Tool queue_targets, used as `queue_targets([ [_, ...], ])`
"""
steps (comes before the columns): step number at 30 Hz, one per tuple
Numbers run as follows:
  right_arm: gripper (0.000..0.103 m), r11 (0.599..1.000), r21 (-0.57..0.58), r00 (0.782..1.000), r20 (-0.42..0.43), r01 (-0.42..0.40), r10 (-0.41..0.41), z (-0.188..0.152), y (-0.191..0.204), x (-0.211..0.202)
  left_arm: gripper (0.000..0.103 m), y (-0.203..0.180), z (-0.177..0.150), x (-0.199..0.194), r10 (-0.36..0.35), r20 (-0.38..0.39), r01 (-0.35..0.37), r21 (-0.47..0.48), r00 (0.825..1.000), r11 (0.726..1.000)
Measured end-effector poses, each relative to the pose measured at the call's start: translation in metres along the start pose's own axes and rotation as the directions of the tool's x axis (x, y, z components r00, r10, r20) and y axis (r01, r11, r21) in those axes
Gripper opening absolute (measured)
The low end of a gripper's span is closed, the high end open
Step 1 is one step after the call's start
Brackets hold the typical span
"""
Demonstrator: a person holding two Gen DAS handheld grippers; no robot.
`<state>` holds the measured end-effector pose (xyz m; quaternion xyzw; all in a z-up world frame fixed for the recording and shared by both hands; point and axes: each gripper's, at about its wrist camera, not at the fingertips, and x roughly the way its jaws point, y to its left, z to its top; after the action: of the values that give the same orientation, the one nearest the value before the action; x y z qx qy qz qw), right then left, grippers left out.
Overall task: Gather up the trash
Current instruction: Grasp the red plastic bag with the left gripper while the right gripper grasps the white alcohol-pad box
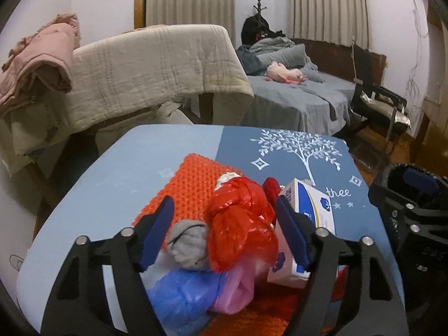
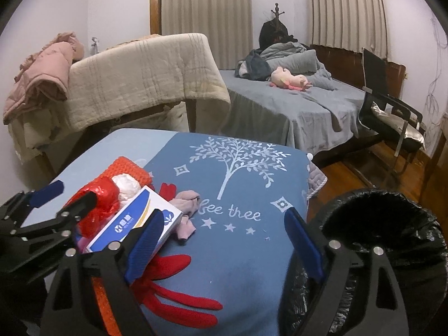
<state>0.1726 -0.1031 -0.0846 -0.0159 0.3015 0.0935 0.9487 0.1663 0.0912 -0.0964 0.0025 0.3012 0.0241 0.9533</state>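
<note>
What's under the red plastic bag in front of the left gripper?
The red plastic bag sits on a blue bag and a pink bag, a grey wad beside it. Anything beneath those is covered.

Bin [image 2: 386,240] cut by edge; box [image 1: 305,224] part-hidden.

Tablecloth [image 2: 238,266]: white script "bee thee" — under the printed tree, near the right edge.
Box [image 2: 134,221]: label print too small to read.

Red plastic bag [image 1: 240,221], orange knit [image 1: 193,184], blue cloth [image 2: 240,266] with white tree print, perhaps quilted.
</note>
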Motion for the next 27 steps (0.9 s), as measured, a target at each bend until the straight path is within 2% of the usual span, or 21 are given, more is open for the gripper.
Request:
queue_targets([
  [2,0.086,1.0,-0.002,1.0,-0.002,-0.003,0.003,0.0,0.001,0.002,0.054,0.0,-0.002,0.007,-0.021,-0.02,0.021,-0.003,1.0,1.0],
  [4,0.086,1.0,-0.003,1.0,-0.004,-0.007,0.007,0.001,0.002,0.004,0.046,0.0,-0.002,0.013,-0.033,-0.036,0.033,-0.005,0.999,0.999],
  [8,0.086,1.0,0.002,1.0,-0.01,-0.017,0.017,0.0,0.007,0.007,0.04,-0.002,-0.004,0.013,-0.031,-0.023,0.032,0.009,0.999,0.999],
  [14,0.086,0.999,0.009,0.999,-0.016,-0.041,0.041,0.0,0.018,0.007,0.037,0.01,0.002,-0.012,-0.044,0.044,0.045,-0.025,0.998,0.999],
  [17,0.086,0.999,0.007,0.999,-0.021,-0.044,0.044,0.001,0.026,0.008,0.037,0.021,0.003,-0.026,-0.028,0.067,0.03,-0.039,0.997,0.999],
  [27,0.092,0.998,-0.004,0.995,-0.074,-0.07,0.07,-0.002,0.063,0.023,0.037,0.057,-0.007,-0.032,0.044,0.039,-0.042,-0.055,0.998,0.998],
])
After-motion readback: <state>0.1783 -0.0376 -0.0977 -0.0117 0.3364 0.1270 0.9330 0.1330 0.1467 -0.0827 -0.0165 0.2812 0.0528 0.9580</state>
